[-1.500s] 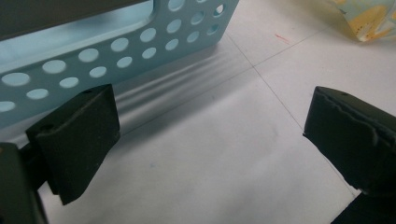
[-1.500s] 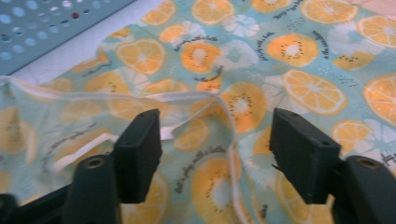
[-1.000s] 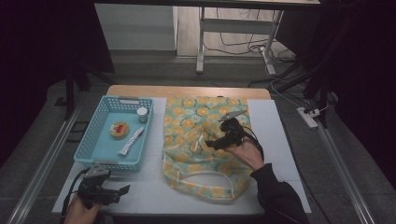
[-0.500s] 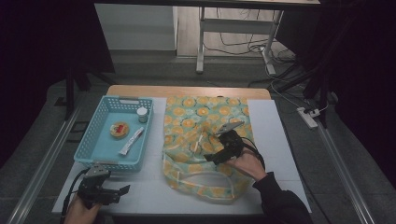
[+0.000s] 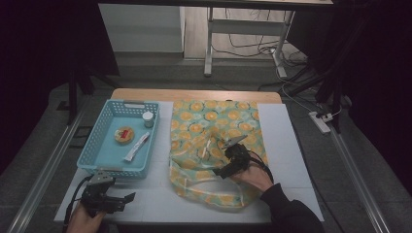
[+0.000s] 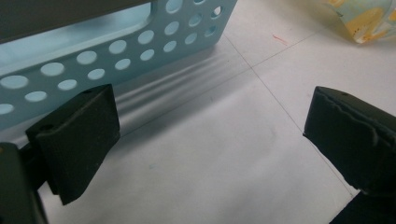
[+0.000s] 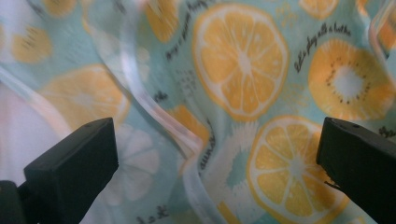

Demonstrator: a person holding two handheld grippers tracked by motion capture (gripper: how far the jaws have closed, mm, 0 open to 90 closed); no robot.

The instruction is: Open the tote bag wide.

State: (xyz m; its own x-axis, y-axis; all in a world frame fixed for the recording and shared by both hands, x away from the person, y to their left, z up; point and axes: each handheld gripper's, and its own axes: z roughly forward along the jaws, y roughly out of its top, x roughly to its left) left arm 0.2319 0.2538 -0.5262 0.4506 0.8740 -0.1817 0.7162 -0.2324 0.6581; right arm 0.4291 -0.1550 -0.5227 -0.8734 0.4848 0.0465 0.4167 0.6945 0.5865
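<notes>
A soft bag printed with orange slices (image 5: 214, 145) lies flat on the white table (image 5: 286, 145), its clear handles at the near end. My right gripper (image 5: 222, 170) hovers low over the bag's middle, open, with the print (image 7: 243, 65) and a clear handle strip (image 7: 187, 135) between its jaws. At the table's near left corner my left gripper (image 5: 127, 198) stands open over bare table (image 6: 210, 154), just in front of the blue basket (image 6: 140, 42). A corner of the bag (image 6: 369, 23) shows at the far right of the left gripper view.
The blue perforated basket (image 5: 94, 145) at the left holds a small jar (image 5: 148, 119), a round orange-and-red item (image 5: 124, 135) and a white tube (image 5: 137, 146). A wooden strip (image 5: 194, 94) edges the table's far side. Desk legs and cables lie on the floor beyond.
My right gripper has moved toward me along the bag, from its middle-right to nearer the handles. The left gripper has stayed put.
</notes>
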